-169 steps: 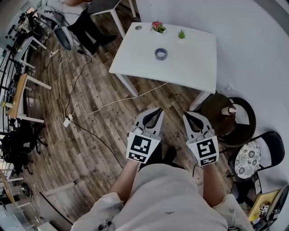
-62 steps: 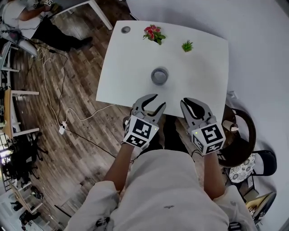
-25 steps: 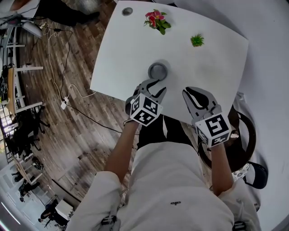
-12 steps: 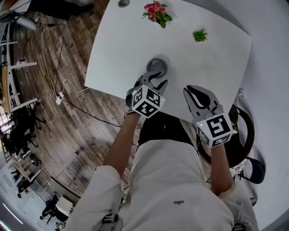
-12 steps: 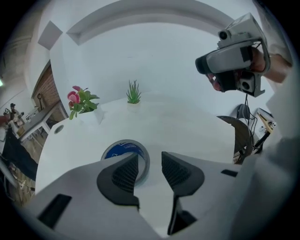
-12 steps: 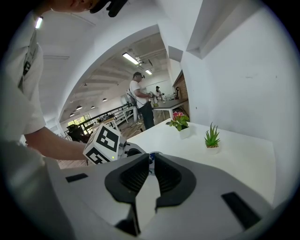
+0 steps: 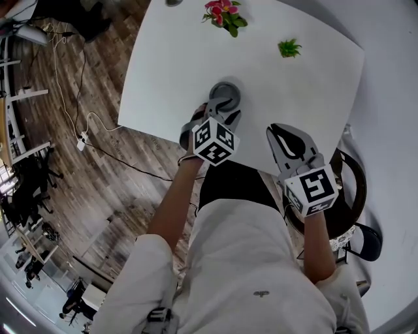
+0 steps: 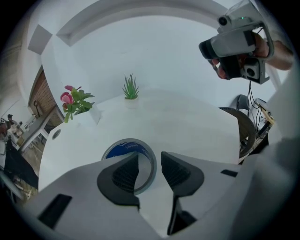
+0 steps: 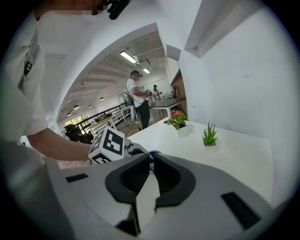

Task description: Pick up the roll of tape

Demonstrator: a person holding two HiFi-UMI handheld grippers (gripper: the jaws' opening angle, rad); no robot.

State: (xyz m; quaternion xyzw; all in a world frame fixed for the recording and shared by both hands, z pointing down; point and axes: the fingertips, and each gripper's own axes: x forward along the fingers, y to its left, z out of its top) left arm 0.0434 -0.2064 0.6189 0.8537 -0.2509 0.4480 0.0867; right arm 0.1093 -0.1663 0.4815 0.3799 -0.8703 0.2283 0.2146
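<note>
The left gripper is hovering narrowly open around the near rim of the roll of tape lying flat on the white tabletop. The right gripper is hanging empty beside it, jaws nearly together.

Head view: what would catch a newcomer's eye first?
The left gripper, topped by a black-and-white marker cube, is down at a grey roll of tape on the white table, jaws apart across its rim. The right gripper hangs empty near the table's near edge. Pink flowers and a small green plant brighten the far side.
</note>
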